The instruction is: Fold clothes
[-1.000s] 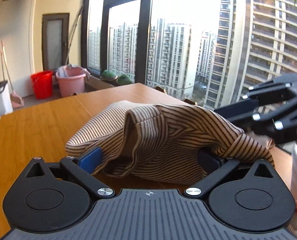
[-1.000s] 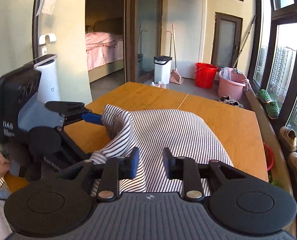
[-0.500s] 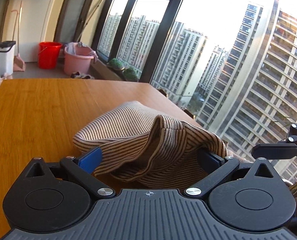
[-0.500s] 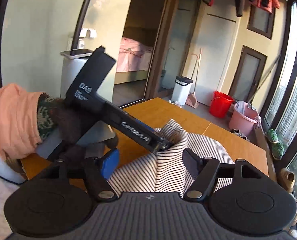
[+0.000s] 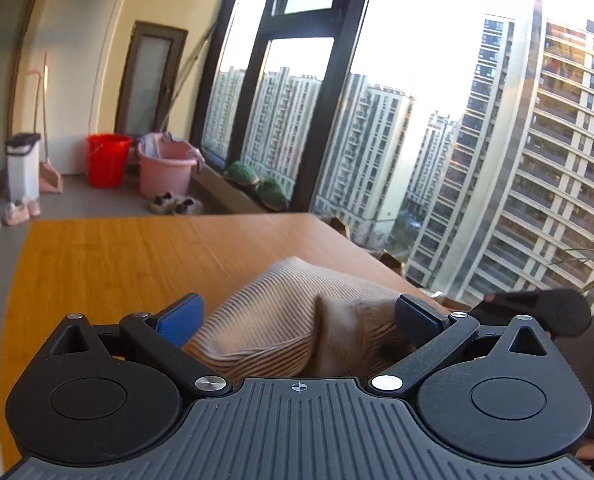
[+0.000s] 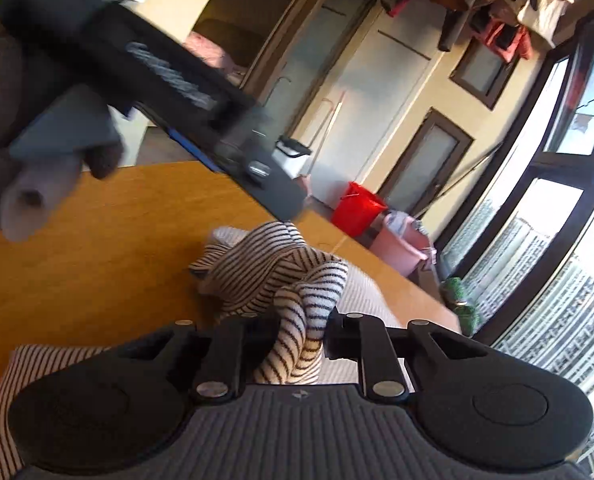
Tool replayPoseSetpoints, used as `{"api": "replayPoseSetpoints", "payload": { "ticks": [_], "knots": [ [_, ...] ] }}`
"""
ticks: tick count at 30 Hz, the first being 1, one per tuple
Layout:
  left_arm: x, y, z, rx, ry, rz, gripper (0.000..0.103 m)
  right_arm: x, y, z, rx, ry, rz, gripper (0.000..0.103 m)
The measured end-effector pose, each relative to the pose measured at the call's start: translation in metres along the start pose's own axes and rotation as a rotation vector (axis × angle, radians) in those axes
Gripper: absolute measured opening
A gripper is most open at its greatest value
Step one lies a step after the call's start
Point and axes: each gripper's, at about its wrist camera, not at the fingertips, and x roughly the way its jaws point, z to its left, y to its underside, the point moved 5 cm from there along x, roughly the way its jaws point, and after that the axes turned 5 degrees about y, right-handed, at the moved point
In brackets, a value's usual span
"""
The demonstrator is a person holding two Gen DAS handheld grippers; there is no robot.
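A cream garment with thin dark stripes (image 5: 297, 320) lies bunched on the wooden table (image 5: 109, 256). My left gripper (image 5: 297, 316) is open, its blue pad and dark pad wide apart on either side of a hump of the cloth. In the right wrist view my right gripper (image 6: 299, 332) is shut on a twisted fold of the striped garment (image 6: 273, 264), which rises in a crumpled peak just ahead of it. The left gripper (image 6: 233, 148), held by a gloved hand (image 6: 1, 92), hangs above and to the left of that peak; its tips are blurred.
The table edge (image 5: 361, 248) runs along a tall window. On the floor beyond stand a red bucket (image 5: 107, 160), a pink basin (image 5: 165, 168), a white bin (image 5: 23, 164) and shoes (image 5: 173, 204). Clothes hang overhead (image 6: 509, 4).
My right gripper has shut on a fold of the striped cloth and rolled to one side. The left gripper stayed open and moved up over the garment, which is more bunched.
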Motion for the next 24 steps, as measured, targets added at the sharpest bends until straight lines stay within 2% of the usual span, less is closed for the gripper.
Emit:
{"api": "replayPoseSetpoints", "payload": {
  "ticks": [2, 4, 6, 9, 12, 16, 17, 18, 19, 22, 24],
  "knots": [
    [-0.008, 0.001, -0.001, 0.097, -0.040, -0.006, 0.103, -0.006, -0.008, -0.030, 0.057, 0.065, -0.026, 0.015],
    [-0.005, 0.007, -0.012, 0.197, -0.028, 0.019, 0.103, -0.017, -0.017, -0.054, 0.087, 0.118, -0.068, 0.015],
    [0.007, 0.016, -0.029, 0.327, -0.028, 0.039, 0.103, -0.027, -0.017, -0.061, 0.084, 0.128, -0.086, 0.015],
    [0.034, 0.026, -0.053, 0.546, -0.068, 0.029, 0.103, -0.040, -0.017, -0.072, 0.078, 0.144, -0.113, 0.015],
    [0.064, 0.023, -0.062, 0.596, -0.049, 0.000, 0.103, -0.054, -0.017, -0.083, 0.072, 0.160, -0.140, 0.015],
    [0.101, 0.013, -0.063, 0.548, -0.017, -0.003, 0.103, -0.068, -0.016, -0.097, 0.066, 0.179, -0.170, 0.015],
    [0.108, 0.012, -0.063, 0.534, -0.020, 0.002, 0.081, -0.067, -0.013, -0.100, 0.066, 0.192, -0.168, 0.015],
    [0.114, 0.009, -0.061, 0.507, -0.043, 0.019, 0.026, -0.066, -0.011, -0.104, 0.066, 0.205, -0.165, 0.015],
    [0.118, 0.006, -0.059, 0.476, -0.073, 0.040, 0.012, -0.064, -0.009, -0.109, 0.071, 0.225, -0.161, 0.015],
    [0.086, -0.023, -0.057, 0.423, -0.099, -0.043, 0.013, -0.059, -0.005, -0.124, 0.092, 0.282, -0.162, 0.015],
    [0.061, -0.044, -0.055, 0.390, -0.112, -0.107, 0.013, -0.065, -0.014, -0.129, 0.092, 0.309, -0.215, 0.015]
  ]
}}
